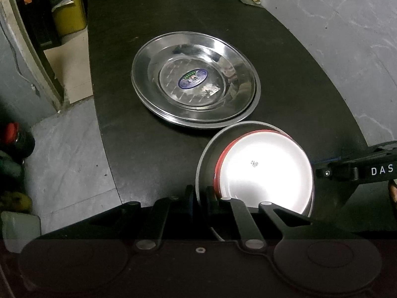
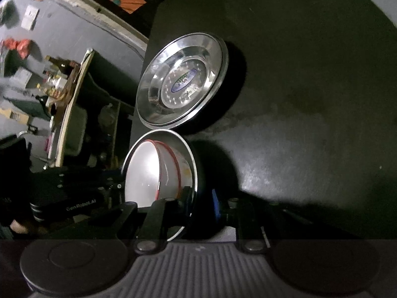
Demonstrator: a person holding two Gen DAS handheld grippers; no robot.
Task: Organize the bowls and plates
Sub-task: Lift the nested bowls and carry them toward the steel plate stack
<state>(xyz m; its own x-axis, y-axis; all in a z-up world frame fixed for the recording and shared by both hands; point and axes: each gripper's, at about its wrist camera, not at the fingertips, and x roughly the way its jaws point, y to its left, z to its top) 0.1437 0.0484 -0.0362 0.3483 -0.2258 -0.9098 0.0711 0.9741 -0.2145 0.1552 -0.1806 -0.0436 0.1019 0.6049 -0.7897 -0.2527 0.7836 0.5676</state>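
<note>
Jaws of both grippers [image 1: 199, 198] [image 2: 202, 202] clamped on steel bowl [image 1: 211, 154] rim.

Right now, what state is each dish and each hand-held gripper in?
Steel plates: stacked, upright on the black table, untouched.
Steel bowl: tilted, rim pinched from two sides.
White bowl: red-rimmed, nested inside the steel bowl, empty.
Left hand-held gripper: shut on the steel bowl's rim.
Right hand-held gripper: shut on the steel bowl's rim, opposite side.
</note>
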